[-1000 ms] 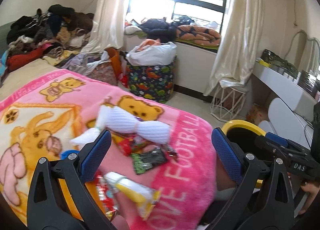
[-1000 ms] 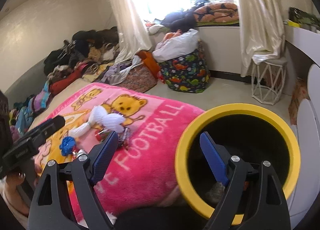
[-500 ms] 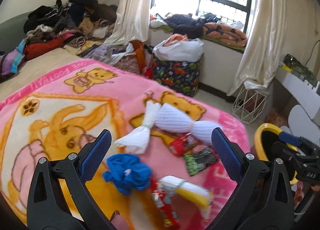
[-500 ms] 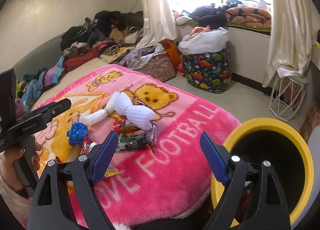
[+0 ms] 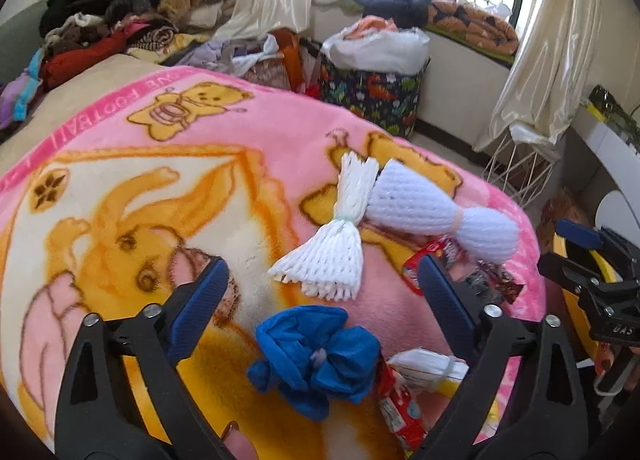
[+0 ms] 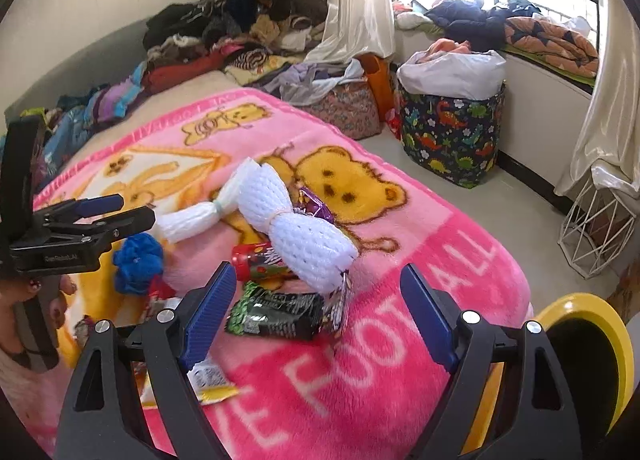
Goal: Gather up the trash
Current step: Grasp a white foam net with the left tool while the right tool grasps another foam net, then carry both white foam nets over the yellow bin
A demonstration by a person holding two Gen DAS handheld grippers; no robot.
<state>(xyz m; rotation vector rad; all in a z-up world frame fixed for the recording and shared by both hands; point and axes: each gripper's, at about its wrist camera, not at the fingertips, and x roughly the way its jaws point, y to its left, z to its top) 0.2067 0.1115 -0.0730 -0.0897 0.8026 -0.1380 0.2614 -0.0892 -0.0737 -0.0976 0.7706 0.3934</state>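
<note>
Trash lies on a pink blanket [image 6: 400, 340]: two white foam nets [image 5: 320, 256] [image 6: 308, 240], a crumpled blue glove [image 5: 316, 356] [image 6: 138, 262], a black-green wrapper [image 6: 276, 314], a red wrapper [image 6: 256, 260] and a yellow-white packet [image 5: 432, 368]. My left gripper [image 5: 320, 272] hangs over the glove and a foam net, its jaws closing, pads touching nothing. My right gripper [image 6: 318, 280] stands open above the black-green wrapper. A yellow bin [image 6: 592, 340] sits by the bed's edge at the right.
A dinosaur-print basket [image 6: 452, 140] with a white bag stands on the floor by the window. A white wire stand [image 6: 596, 232] is under the curtain. Piled clothes [image 6: 240, 20] cover the far end of the bed. A hand [image 6: 24, 300] holds the left gripper.
Both grippers swung left, away from the yellow bin and over the trash on the blanket, and dropped lower. The left jaws have narrowed slightly.
</note>
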